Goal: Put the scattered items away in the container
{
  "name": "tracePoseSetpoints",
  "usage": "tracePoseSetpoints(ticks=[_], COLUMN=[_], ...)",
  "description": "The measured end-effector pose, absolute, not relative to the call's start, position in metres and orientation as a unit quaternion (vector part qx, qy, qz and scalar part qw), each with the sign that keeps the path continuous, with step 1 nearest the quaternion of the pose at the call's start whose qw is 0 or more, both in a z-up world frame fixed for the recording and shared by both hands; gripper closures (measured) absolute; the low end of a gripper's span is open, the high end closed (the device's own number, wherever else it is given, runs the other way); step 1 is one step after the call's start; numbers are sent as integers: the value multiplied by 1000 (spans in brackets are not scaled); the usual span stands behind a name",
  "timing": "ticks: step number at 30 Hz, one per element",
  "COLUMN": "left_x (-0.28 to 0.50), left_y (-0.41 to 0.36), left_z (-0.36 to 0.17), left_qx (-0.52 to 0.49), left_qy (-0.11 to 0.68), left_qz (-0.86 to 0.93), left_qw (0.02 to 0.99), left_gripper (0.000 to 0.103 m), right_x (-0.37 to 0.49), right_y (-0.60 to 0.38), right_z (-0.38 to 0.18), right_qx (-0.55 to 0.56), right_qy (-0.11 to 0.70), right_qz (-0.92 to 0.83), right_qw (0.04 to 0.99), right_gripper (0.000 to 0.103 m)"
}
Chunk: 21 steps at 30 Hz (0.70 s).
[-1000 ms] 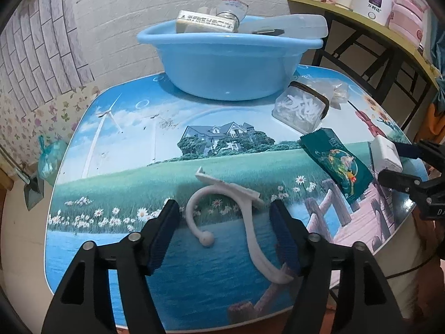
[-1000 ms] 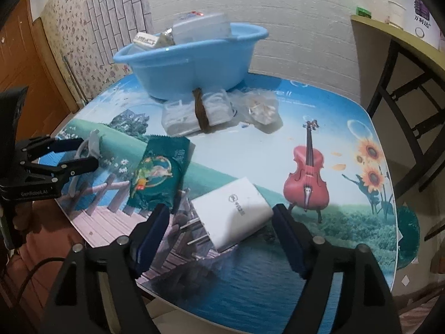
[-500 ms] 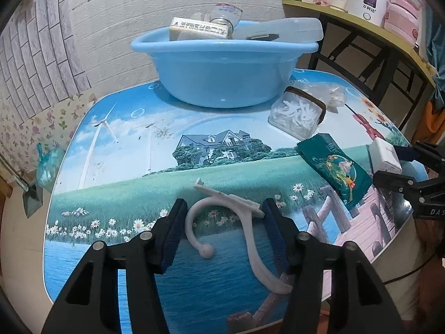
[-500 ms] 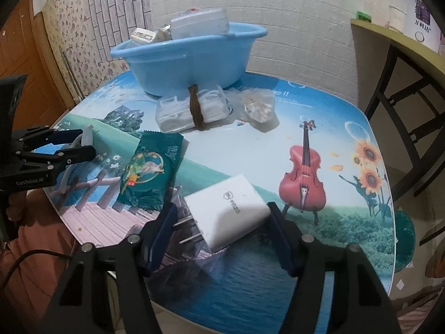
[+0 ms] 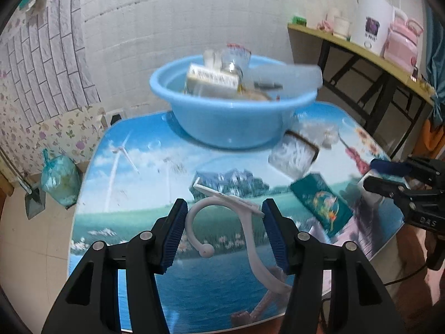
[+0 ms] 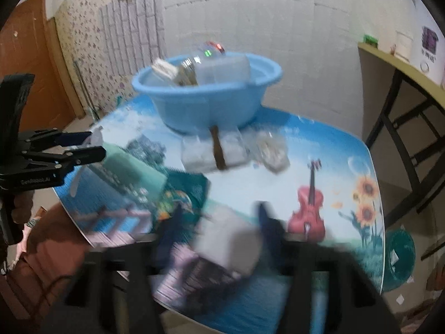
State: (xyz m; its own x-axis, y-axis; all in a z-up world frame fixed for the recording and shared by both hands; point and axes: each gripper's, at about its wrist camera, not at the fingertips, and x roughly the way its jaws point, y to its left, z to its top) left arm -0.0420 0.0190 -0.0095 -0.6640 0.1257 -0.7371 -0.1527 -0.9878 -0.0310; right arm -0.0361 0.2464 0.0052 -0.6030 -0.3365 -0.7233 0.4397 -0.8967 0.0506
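Observation:
My left gripper (image 5: pixel 224 231) is shut on a white plastic hook (image 5: pixel 244 228) and holds it lifted off the table. My right gripper (image 6: pixel 219 239) is shut on a white charger (image 6: pixel 228 246), also lifted; the view is blurred. The blue basin (image 5: pixel 230 117) stands at the far side of the table and holds a box, a jar and a clear case; it also shows in the right wrist view (image 6: pixel 208 97). A green packet (image 5: pixel 322 206) and a clear bundle with a brown band (image 5: pixel 294 156) lie on the table.
The table (image 5: pixel 133 172) has a printed landscape top. A shelf (image 5: pixel 361 47) with a kettle and pink pots stands to the right. A tied bag (image 5: pixel 58 181) sits on the floor at left. A crumpled clear bag (image 6: pixel 272 150) lies near the basin.
Both grippers have closed on their objects and lifted them off the table. Both views have risen and tilted, so the basin's inside shows.

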Motion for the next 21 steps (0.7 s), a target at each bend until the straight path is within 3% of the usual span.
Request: tracePoseSetpoints(ticks=[5,7,9,11,21], left_x=[-50,-51,-51,-51,-50], left_y=[15,13,12,12,10], left_z=[-6,-9,-16,-20,-31], left_qx=[-400,-406,-414,-420,-433], left_qy=[14,10,8,8,2], left_qz=[913,911,908,905,899], left_qw=[72,70,69,67,66], left_gripper=[48,48,48,48,48], right_x=[-48,-49,-45,-41,-29], right_y=[243,247,252,258,285], right_z=[8,5,4,2,-23], right_qx=[387,394,390,388,421], right_qy=[63,53,62,73,42], right_qz=[-893,-891,-896,-899,-888], right_qw=[219,217,203,189,182], right_gripper=[69,64,40,34,28])
